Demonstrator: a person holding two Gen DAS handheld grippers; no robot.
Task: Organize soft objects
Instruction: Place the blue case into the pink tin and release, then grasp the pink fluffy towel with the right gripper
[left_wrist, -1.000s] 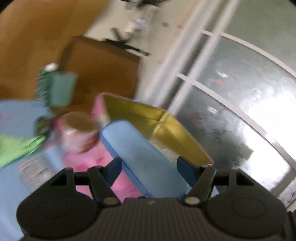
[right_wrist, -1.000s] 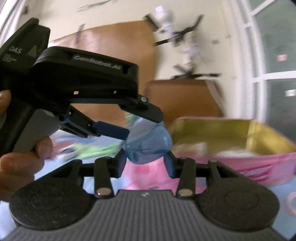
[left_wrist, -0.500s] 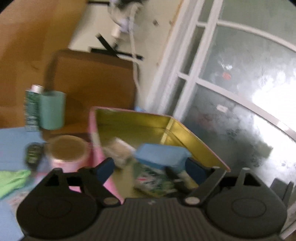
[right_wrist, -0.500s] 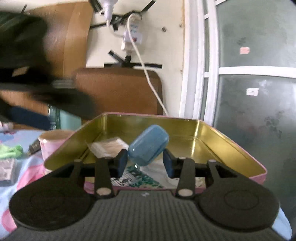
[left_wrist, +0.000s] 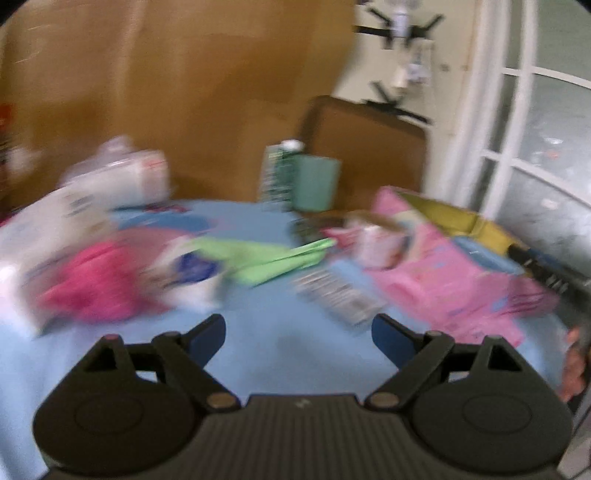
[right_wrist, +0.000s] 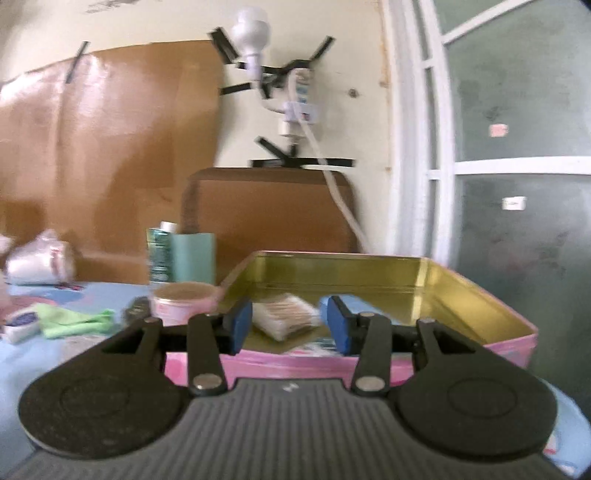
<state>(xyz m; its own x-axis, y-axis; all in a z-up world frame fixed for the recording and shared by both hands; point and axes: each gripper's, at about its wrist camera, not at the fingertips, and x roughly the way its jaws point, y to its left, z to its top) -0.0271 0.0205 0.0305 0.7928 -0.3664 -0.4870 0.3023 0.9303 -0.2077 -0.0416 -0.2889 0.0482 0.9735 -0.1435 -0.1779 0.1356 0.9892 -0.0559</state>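
blur fills the left view: left claw (left_wrist: 298, 332), released and empty, has swung from the pink tin (left_wrist: 458, 273) to face the green cloth (left_wrist: 273, 256) at 12 o'clock on the blue worktop (left_wrist: 280, 339). right view: right claw (right_wrist: 290, 326) released; its blue pouch (right_wrist: 364, 302) now lies in the tin, so the cloth looks next.

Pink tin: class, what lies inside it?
Inside the pink tin: a white packet, a blue sponge and printed packaging. The gripper's fingers and the near wall hide the rest.
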